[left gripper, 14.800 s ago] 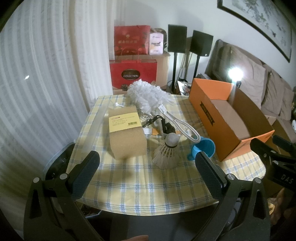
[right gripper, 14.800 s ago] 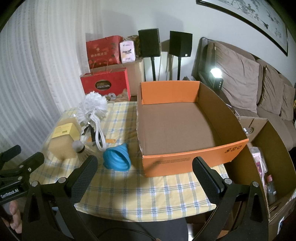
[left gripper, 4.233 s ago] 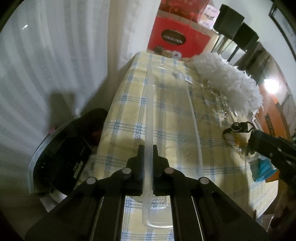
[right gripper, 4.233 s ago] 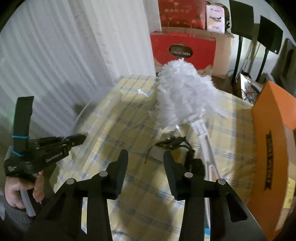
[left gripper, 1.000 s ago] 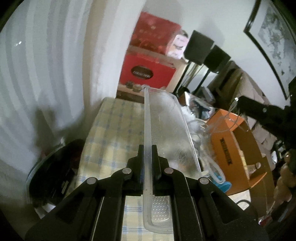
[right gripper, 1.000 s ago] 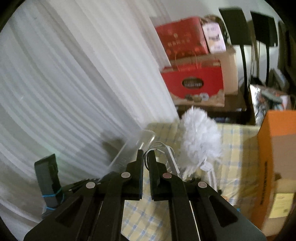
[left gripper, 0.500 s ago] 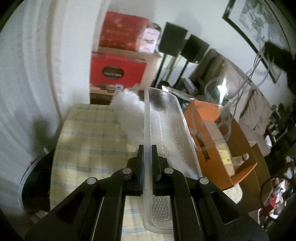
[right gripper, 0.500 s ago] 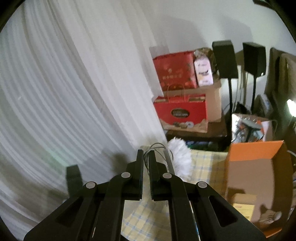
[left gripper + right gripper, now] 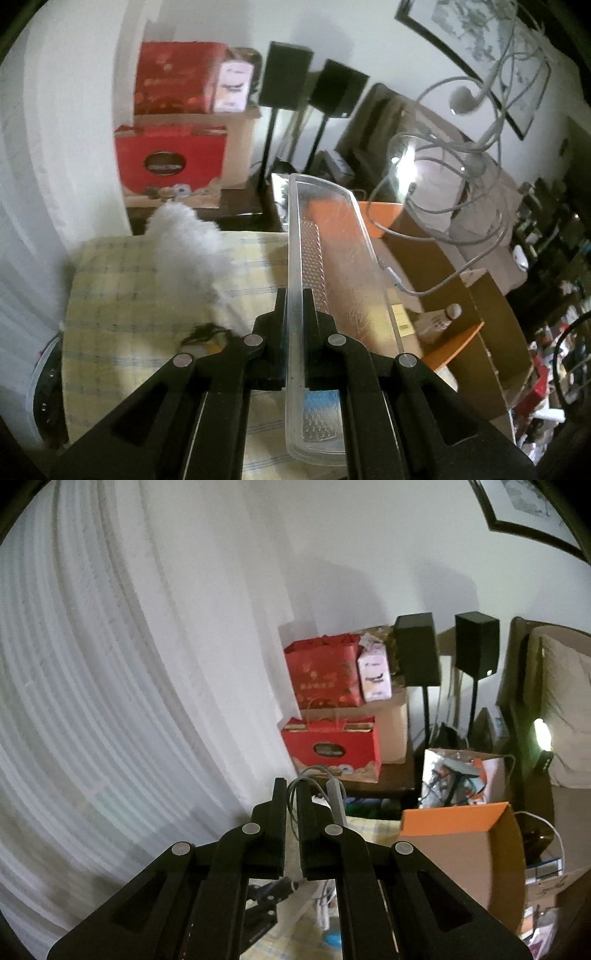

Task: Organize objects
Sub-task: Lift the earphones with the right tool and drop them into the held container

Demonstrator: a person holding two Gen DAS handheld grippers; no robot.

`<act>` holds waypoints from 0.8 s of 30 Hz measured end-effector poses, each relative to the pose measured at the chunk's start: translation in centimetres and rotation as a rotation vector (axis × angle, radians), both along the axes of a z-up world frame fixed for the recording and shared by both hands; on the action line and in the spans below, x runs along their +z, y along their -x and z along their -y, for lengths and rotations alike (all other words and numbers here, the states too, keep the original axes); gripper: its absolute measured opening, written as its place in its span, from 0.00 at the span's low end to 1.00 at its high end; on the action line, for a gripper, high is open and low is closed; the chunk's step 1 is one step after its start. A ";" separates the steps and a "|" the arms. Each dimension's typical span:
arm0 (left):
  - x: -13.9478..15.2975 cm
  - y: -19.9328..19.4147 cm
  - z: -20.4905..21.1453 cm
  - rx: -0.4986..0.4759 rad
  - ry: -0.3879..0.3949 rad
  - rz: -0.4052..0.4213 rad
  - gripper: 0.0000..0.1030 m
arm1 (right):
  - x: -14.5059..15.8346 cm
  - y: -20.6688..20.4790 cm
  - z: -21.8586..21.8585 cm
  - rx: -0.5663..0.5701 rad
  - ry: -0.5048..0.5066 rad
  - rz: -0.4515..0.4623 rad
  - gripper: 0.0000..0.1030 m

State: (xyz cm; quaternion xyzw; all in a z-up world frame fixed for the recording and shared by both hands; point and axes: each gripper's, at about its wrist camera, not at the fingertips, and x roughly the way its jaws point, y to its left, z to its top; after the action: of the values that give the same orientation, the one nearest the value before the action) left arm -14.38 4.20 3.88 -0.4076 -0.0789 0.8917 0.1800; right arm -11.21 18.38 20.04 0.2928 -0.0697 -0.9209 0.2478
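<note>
Looking along my left gripper (image 9: 294,306), I see its jaws clamped on the near long rim of a clear plastic tray (image 9: 332,266). That tray is held in the air and runs away from the fingers, its far end over the orange box (image 9: 436,266). The box stands on the checked table (image 9: 110,295), at the table's right edge. A white feather duster (image 9: 188,243) lies on the table, left of the box. Inside the box I make out a shuttlecock (image 9: 448,314) and a label. White earphones (image 9: 469,107) dangle in a tangle above the box, their wire hanging toward its interior.

Turning to my right gripper (image 9: 291,801), I see its jaws clenched on the thin grey earphone wire, which loops out above the fingertips (image 9: 279,794). The orange box (image 9: 454,834) sits to the right of the fingers and below them. Red gift bags (image 9: 328,701) stand beyond the box, against the curtain.
</note>
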 end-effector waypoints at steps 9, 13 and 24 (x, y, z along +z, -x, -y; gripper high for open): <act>-0.2 0.4 -6.5 -0.085 0.003 0.016 0.05 | -0.6 -0.1 -4.1 -0.046 0.013 0.024 0.04; -0.6 0.8 -9.1 -0.110 0.001 0.029 0.05 | -1.1 0.0 -6.2 -0.072 0.020 0.042 0.04; -3.0 2.0 -16.5 -0.139 -0.030 0.085 0.05 | -4.0 1.4 -12.5 -0.154 0.036 0.105 0.04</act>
State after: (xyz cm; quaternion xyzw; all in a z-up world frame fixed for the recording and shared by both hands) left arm -16.37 20.71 0.87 -0.4469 -0.0715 0.8577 0.2440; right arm -12.60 30.84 16.06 0.3297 -0.1215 -0.9192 0.1775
